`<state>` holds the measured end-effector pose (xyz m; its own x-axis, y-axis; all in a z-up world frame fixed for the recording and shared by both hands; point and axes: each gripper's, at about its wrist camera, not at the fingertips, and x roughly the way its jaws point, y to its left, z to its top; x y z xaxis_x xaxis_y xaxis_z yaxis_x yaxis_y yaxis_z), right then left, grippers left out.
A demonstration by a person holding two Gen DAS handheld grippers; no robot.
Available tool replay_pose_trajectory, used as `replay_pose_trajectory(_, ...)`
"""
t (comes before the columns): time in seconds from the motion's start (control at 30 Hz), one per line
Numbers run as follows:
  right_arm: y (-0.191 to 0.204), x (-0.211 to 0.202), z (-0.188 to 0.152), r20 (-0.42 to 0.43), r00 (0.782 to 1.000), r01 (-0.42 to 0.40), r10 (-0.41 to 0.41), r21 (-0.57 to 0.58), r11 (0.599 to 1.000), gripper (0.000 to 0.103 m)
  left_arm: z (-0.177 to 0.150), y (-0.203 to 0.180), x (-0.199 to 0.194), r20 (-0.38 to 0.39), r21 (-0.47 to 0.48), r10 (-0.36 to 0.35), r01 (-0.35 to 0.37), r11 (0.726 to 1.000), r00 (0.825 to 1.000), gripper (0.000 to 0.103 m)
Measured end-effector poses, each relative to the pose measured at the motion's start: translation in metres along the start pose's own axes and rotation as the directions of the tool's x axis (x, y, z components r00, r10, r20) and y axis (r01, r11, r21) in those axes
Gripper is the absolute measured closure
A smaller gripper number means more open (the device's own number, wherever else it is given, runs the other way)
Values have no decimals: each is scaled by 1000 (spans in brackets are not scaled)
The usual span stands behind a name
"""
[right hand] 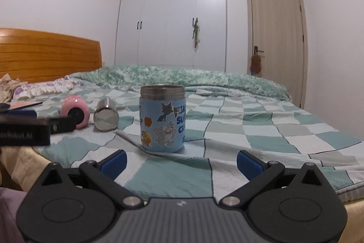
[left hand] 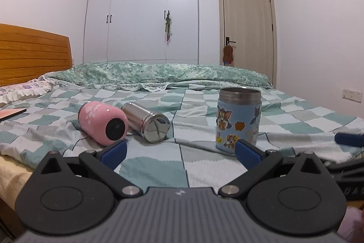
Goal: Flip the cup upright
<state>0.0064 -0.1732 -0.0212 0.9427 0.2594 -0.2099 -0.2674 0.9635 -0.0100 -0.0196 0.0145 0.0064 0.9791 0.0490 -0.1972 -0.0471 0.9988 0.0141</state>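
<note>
Two handheld grippers hover at the near edge of a bed, neither holding anything: the left gripper point(left hand: 180, 150) has its blue-padded fingers spread wide over the checked teal, grey and white bedspread point(left hand: 157, 165), and the right gripper point(right hand: 181, 162) is spread just as wide. From the right wrist view, the left tool's dark body crosses the far left of frame, bearing white lettering too blurred to read in full.

Just beyond the right gripper's open jaws, the blue cartoon-sticker cup point(right hand: 162, 118) stands upright on the bedspread with its steel rim on top (partial letters "SU" and "CH" show on its side, the rest curving out of sight). To its left, well apart from it, a pink bottle point(left hand: 102, 125) and a polished steel flask point(left hand: 145, 121) lie on their sides, touching or nearly so, bases towards the cameras.

Bare bedspread stretches to the right of the cup and behind it. Farther back lie a rumpled green floral quilt point(left hand: 159, 72) and a floral pillow point(left hand: 21, 89) beside the wooden headboard point(left hand: 34, 54). Against the far wall stand a white wardrobe point(left hand: 141, 15) with black handles and a closed beige door point(left hand: 246, 24).
</note>
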Motion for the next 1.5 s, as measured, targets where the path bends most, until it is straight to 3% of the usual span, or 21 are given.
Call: replay_pose_trajectory(1.5,0,-1,-2,6,1000,1,-1,7,1000,0,-5,3,-1,24,-23,-9,10,1000,1000,0)
